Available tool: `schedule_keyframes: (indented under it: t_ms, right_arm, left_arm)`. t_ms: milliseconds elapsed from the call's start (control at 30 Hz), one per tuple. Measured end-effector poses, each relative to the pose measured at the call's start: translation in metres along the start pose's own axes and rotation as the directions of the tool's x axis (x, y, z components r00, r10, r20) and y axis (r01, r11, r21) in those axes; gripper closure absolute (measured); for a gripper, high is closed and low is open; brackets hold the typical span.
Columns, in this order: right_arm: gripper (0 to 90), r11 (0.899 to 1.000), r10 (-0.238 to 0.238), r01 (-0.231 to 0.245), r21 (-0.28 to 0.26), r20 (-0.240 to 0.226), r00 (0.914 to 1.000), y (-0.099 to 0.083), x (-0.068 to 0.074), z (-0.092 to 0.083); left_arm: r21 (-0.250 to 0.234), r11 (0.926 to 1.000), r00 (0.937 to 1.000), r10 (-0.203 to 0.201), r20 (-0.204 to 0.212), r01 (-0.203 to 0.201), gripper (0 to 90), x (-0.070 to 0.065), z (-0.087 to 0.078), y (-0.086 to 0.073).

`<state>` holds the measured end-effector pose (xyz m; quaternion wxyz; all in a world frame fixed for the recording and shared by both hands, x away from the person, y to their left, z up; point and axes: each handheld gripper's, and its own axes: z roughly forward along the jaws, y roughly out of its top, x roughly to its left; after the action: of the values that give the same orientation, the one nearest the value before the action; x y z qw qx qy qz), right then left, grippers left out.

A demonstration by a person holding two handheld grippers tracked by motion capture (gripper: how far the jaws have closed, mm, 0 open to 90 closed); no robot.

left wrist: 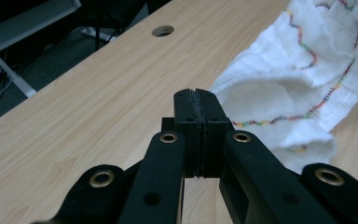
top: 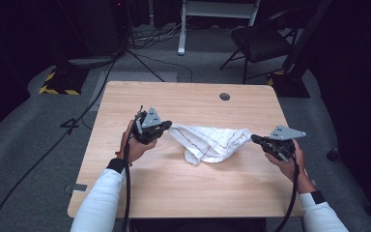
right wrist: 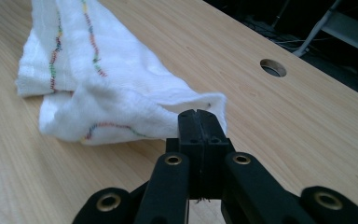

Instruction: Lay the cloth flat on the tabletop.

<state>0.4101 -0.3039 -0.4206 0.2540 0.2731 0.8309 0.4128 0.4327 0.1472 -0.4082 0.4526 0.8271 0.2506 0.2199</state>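
**White cloth stretched between two closed grippers**

The left gripper [top: 166, 126] is pinching one corner of the white cloth [top: 210, 142], its jaws pressed together on the fabric. The cloth is looking soft and rumpled, with thin multicoloured stitched lines running along it. It is hanging over the middle of the wooden table [top: 174, 193], its long axis running left to right, its middle sagging onto the tabletop. The right gripper [top: 254, 138] is clamping the opposite corner, jaws closed.
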Motion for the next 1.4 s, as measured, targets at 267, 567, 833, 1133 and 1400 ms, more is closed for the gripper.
schedule_keyframes:
  t_ms: [267, 567, 833, 1133, 1400]
  right_arm:
    - [90.0, 0.997, 0.075, -0.075, -0.004, -0.017, 0.9971, -0.011, -0.014, -0.011]
    - [89.6, 0.993, 0.057, -0.054, 0.103, -0.023, 0.9981, -0.026, -0.015, 0.014]
    - [71.6, 0.979, 0.095, -0.103, 0.177, 0.055, 0.9940, -0.035, -0.017, 0.024]
    - [58.8, 0.975, 0.088, -0.081, 0.208, -0.027, 0.9957, -0.035, 0.003, 0.025]
    - [50.8, 0.956, 0.092, -0.067, 0.285, -0.077, 0.9928, -0.043, 0.013, 0.038]
  left_arm:
    - [0.023, 0.9996, 0.9988, -0.015, -0.046, 0.017, 88.7, 0.005, -0.029, -0.016]
    - [0.200, 0.9786, 0.9972, -0.035, -0.066, 0.047, 88.6, 0.010, -0.007, -0.053]
    - [0.241, 0.9700, 0.9963, -0.010, -0.086, 0.031, 73.4, 0.004, 0.012, -0.057]
    - [0.158, 0.9865, 0.9963, 0.029, 0.081, -0.042, 39.5, -0.031, 0.029, -0.022]
    - [0.205, 0.9581, 0.9540, 0.143, 0.264, -0.200, 29.4, -0.084, 0.080, 0.001]
